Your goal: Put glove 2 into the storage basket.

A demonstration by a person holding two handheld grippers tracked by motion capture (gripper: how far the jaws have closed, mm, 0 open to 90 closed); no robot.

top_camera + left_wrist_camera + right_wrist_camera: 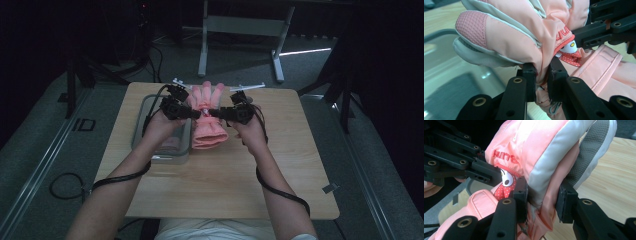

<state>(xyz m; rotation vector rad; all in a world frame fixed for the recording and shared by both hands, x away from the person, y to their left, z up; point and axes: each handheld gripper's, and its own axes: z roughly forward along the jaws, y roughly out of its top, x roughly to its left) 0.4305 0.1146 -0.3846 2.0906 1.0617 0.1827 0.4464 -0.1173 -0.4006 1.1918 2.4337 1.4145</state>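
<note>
A pink padded glove (209, 131) with white and grey trim hangs between my two grippers, fingers pointing away from me, over the wooden table (280, 165). My left gripper (197, 114) is shut on a fold of the glove's left edge (511, 32); in the left gripper view its pads (530, 75) pinch the fabric. From the other side my right gripper (214, 113) is shut on the glove's thicker right edge (544, 152), its pads (564, 202) pressing into the padding. A red dotted patch (571, 56) with a small figure lies between the two grips.
A clear plastic bin (145, 131) stands on the table's left part under my left hand, with something pink (172, 143) inside. Two white pieces (247, 87) lie at the table's far edge. A grey desk frame (240, 30) stands beyond on the floor.
</note>
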